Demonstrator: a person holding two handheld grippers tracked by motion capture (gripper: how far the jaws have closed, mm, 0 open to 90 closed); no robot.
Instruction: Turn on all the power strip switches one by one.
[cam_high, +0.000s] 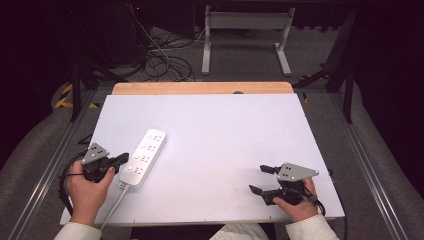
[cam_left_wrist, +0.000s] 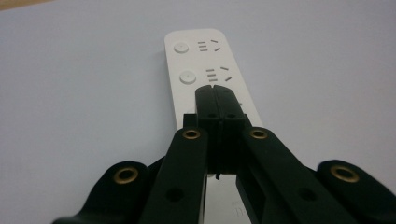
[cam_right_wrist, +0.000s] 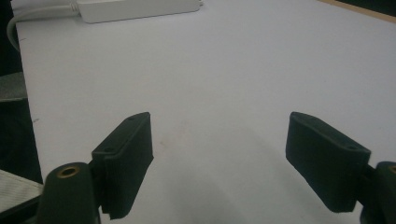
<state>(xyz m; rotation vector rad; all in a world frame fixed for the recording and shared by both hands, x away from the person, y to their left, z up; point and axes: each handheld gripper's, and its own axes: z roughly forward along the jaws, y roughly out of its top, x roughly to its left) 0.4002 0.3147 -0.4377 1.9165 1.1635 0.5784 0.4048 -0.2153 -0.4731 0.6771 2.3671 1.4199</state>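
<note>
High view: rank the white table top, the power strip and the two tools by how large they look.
1. white table top
2. power strip
3. left tool and right tool: they look about alike, so no ranking between them.

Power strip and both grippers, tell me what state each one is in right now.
Power strip: flat on the white table, sockets empty, cord trailing off the near edge.
Left gripper: shut, tips over the strip's button side.
Right gripper: open, holding nothing, above bare table.
</note>
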